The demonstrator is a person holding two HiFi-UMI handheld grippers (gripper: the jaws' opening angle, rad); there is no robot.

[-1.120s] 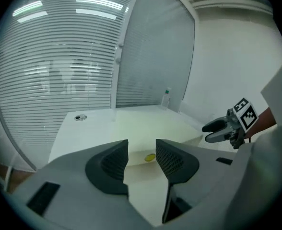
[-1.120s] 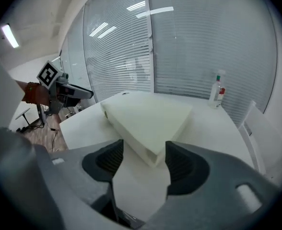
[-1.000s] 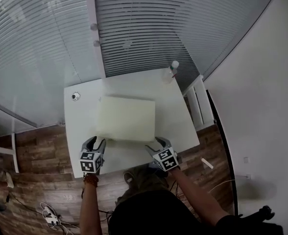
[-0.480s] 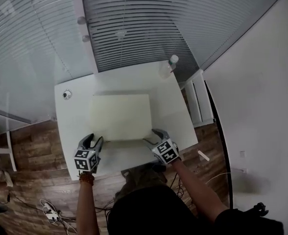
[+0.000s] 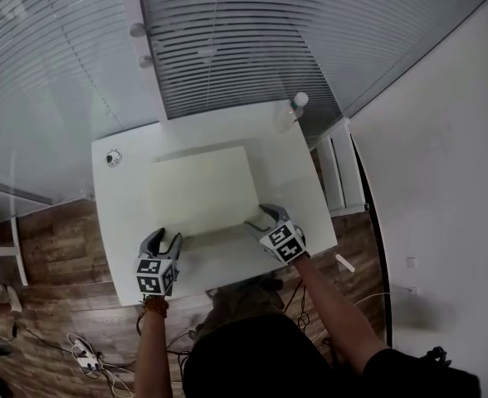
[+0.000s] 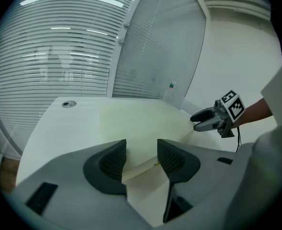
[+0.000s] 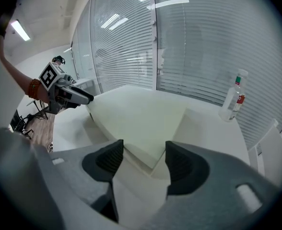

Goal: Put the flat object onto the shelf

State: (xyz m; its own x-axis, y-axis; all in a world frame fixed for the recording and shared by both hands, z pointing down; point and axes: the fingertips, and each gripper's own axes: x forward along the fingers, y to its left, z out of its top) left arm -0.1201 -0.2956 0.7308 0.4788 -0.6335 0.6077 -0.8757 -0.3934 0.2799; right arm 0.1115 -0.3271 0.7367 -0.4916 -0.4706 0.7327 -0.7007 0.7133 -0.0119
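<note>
— What are the tools doing?

— Both are standing spread. The left gripper (image 6: 141,153) is showing dark ribbed pads (image 6: 113,161) set in smooth grey shells, and the near edge of the board (image 5: 202,191) is lying in the gap between its jaws, which are not pinching it. The right gripper (image 7: 144,152) is straddling the other near corner in the same way, jaws apart and clear of the slab's sides.

— And the board itself?

— It is looking like a thick, matte, pale cream rectangle with square-cut edges, lying flat in the middle of the smooth white table (image 5: 124,206), its far edge casting a thin shadow.

— What is sitting around it?

— A clear plastic bottle (image 5: 292,110) with a white cap is standing upright at the table's far right corner, well apart from the board. A small round fitting (image 5: 113,157) is showing near the far left corner. Slatted blinds (image 5: 252,48) are running behind, over a wood-plank floor (image 5: 61,247).

— Anything changing?

— A second ago the board was sitting skewed to the table; now its edges are running nearly along the table's.
</note>
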